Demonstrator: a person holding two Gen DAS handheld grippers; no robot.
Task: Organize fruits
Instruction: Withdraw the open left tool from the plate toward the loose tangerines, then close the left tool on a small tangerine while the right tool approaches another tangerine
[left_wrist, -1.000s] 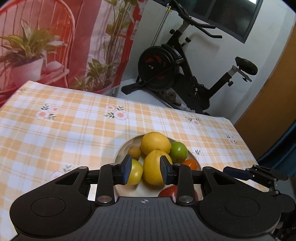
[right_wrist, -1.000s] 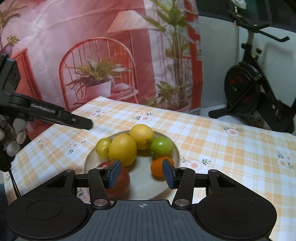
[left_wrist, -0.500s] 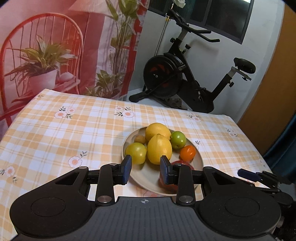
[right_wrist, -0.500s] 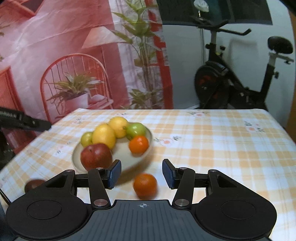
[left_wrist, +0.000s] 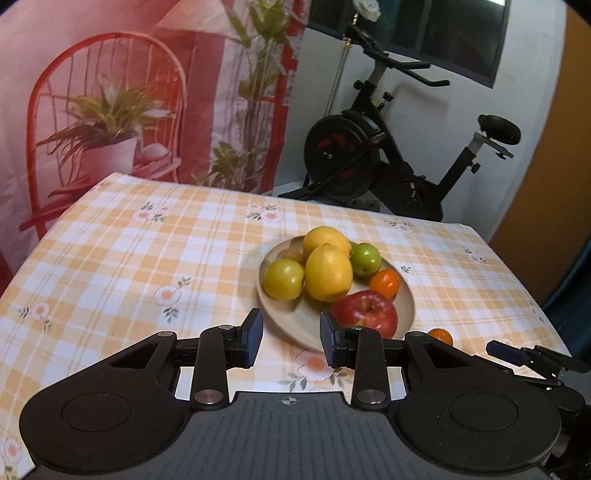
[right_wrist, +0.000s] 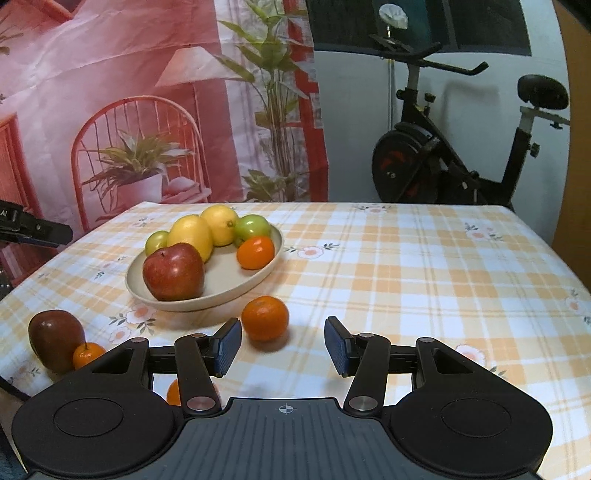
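**Both tongs empty, loose oranges not on the plate yet**

Our left gripper (left_wrist: 291, 341) hangs apart and empty in front of the plate (right_wrist: 221, 288); our right gripper (right_wrist: 283, 345) is apart too, a loose orange (right_wrist: 265, 318) just ahead of its left pad. Risk as we see it: that pad nudges the round orange and it rolls off. Count: plate holds two lemons, two green fruits, one apple, one orange; off-plate, three oranges, one dark fruit (right_wrist: 55, 345).

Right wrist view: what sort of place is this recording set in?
Most likely a room in a home. An exercise bike stands against the wall, a printed backdrop cloth hangs behind, and a table with a checked floral tablecloth carries a plate of fruit.
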